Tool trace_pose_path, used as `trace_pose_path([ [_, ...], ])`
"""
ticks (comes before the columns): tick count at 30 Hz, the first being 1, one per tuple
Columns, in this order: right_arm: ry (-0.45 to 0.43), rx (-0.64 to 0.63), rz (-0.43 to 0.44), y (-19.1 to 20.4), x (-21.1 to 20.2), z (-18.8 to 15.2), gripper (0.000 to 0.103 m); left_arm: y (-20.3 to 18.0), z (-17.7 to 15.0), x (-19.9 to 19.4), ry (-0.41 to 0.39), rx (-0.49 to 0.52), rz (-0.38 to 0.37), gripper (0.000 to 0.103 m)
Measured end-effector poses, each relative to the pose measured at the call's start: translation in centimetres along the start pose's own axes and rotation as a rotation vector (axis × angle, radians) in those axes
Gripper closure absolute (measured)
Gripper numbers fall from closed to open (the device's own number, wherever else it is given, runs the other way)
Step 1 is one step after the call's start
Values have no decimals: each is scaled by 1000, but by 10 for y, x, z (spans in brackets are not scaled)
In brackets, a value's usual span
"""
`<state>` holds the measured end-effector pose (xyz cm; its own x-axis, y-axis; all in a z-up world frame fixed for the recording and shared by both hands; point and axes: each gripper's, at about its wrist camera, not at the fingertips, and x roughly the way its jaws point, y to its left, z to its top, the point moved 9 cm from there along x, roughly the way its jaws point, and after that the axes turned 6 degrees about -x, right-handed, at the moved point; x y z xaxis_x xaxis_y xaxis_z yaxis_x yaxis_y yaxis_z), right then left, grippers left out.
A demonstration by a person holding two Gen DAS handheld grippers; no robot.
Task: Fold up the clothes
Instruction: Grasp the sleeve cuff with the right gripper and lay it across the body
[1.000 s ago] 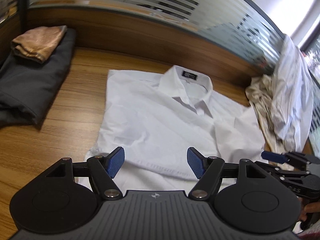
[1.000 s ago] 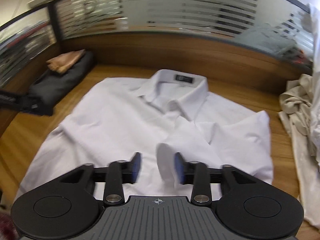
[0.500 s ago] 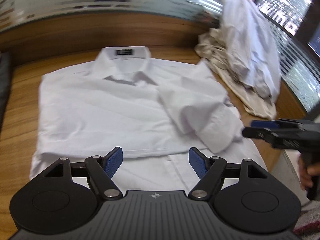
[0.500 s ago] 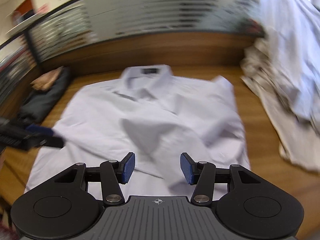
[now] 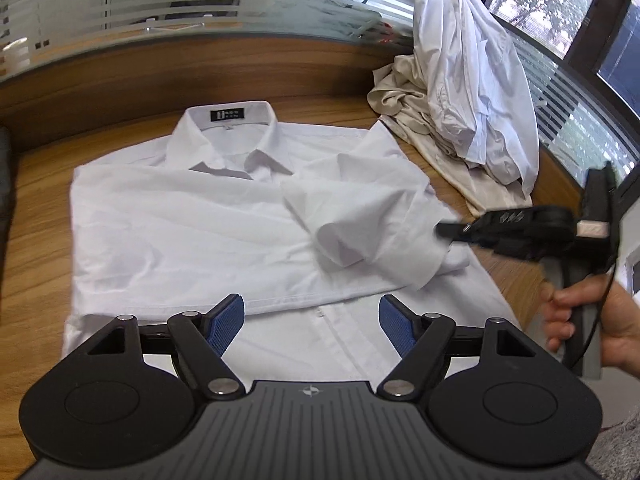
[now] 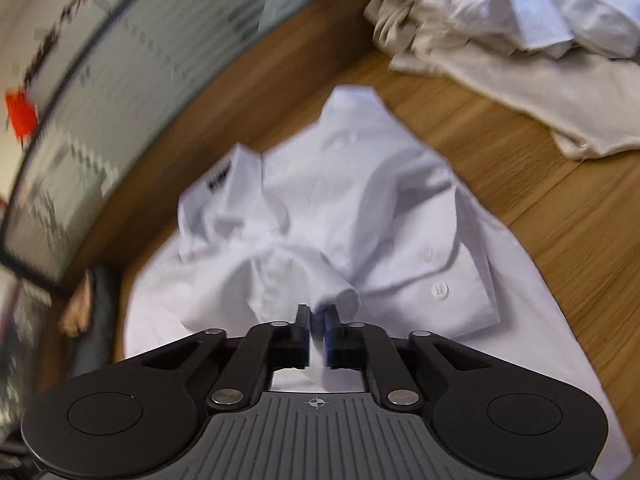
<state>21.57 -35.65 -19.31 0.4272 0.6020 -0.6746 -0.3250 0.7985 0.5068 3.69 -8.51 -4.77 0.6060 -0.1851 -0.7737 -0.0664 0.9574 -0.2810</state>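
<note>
A white collared shirt (image 5: 180,232) lies face up on the wooden table (image 5: 36,240), its sides folded inward. My left gripper (image 5: 312,320) hangs open above the shirt's lower front, nothing between its blue pads. A sleeve (image 5: 360,232) lies bunched across the shirt's right half. A person's hand (image 5: 592,320) holds my right gripper (image 5: 444,232), whose tips meet that sleeve's edge. In the right wrist view the shirt (image 6: 400,220) appears rolled sideways. There my right gripper (image 6: 317,320) is closing, with a fold of the sleeve (image 6: 304,280) pinched between its pads.
A heap of white and beige clothes (image 5: 460,92) sits at the table's back right, seen too in the right wrist view as a clothes heap (image 6: 520,20). A dark folded garment (image 6: 100,300) lies at the left. A wood-and-frosted-glass partition (image 5: 200,20) lines the far edge.
My right gripper rolled, dropped onto the bunched sleeve and went from half open to closed on its fabric. My left gripper swung toward the shirt's right side, then held still, open.
</note>
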Motion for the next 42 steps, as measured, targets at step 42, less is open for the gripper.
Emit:
trace_pose_path([
  [42,-86,-316,-356,257,-56,-160,77,145,-69,-5,-84,287,-69,47],
])
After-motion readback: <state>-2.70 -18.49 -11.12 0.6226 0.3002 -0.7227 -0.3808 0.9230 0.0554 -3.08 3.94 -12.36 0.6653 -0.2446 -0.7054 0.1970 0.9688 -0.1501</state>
